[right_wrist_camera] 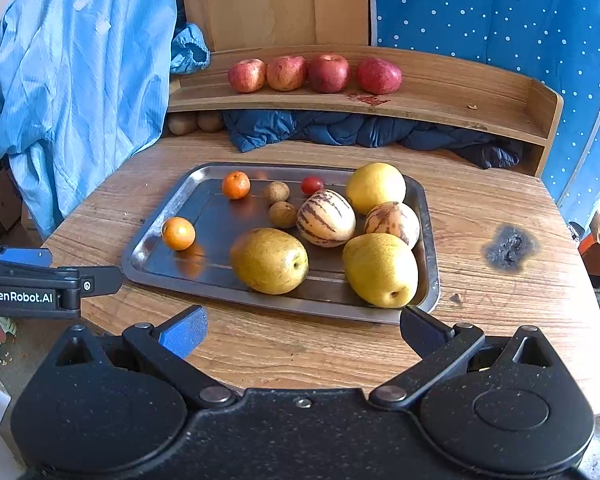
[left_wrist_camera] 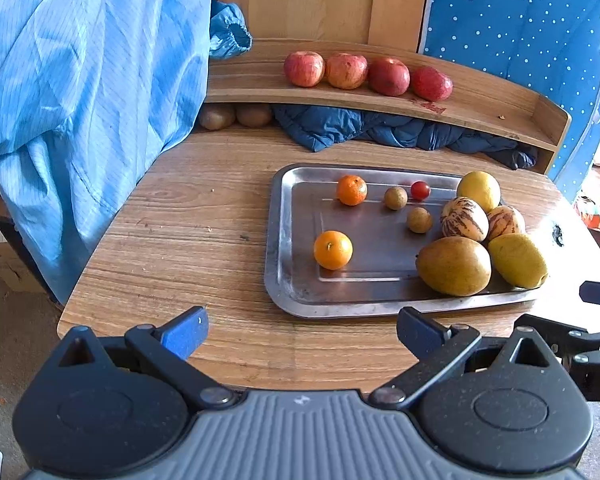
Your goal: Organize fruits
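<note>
Hovering wide open and empty just short of the tray (right_wrist_camera: 430,240), both the left claw (left_wrist_camera: 302,330) and right claw (right_wrist_camera: 302,330) risk scattering its round, loosely resting fruits (right_wrist_camera: 268,260) if nudged.

Four apples (right_wrist_camera: 314,74), two tangerines (right_wrist_camera: 236,185), two striped melons (right_wrist_camera: 326,218), perhaps two kiwis (right_wrist_camera: 196,122).

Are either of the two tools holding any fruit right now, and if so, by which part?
Nothing is held. The left tool and the right tool are both open and empty, short of the steel tray of fruit.
</note>
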Motion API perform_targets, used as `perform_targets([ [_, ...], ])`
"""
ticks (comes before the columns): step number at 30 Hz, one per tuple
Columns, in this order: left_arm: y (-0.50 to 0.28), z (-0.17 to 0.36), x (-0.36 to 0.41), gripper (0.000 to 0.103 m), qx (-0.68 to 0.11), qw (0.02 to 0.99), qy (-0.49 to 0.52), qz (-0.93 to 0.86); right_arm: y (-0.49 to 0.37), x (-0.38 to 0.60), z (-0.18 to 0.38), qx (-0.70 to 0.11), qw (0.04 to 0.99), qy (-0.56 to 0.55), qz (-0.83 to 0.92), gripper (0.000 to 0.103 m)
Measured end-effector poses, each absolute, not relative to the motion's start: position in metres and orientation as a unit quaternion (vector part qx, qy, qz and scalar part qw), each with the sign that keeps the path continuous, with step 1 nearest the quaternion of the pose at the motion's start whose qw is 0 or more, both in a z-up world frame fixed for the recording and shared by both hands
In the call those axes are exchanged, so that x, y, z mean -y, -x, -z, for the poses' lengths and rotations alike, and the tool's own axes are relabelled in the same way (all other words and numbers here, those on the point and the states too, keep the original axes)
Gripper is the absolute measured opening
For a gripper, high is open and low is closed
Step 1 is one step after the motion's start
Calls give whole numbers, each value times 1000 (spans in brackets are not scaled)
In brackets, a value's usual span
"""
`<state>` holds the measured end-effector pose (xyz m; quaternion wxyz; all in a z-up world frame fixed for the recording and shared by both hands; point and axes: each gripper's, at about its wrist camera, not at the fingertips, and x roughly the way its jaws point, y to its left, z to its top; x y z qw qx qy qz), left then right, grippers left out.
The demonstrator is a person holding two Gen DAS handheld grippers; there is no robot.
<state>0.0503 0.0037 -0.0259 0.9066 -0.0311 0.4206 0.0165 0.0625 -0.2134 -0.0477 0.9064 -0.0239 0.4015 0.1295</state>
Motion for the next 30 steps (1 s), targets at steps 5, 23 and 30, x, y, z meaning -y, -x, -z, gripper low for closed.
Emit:
perform_targets([
  [5,-51,27,-5,102,-423,906,32,-14,-62,214,49,-404,906,24,-124,102],
  [23,-56,29,-6,102,-428,903,36,-16,-66,214,50,-406,905,27,-126,102],
  [30,-58,30,-6,102,-428,903,36,-16,-68,215,51,-406,904,27,-126,102],
])
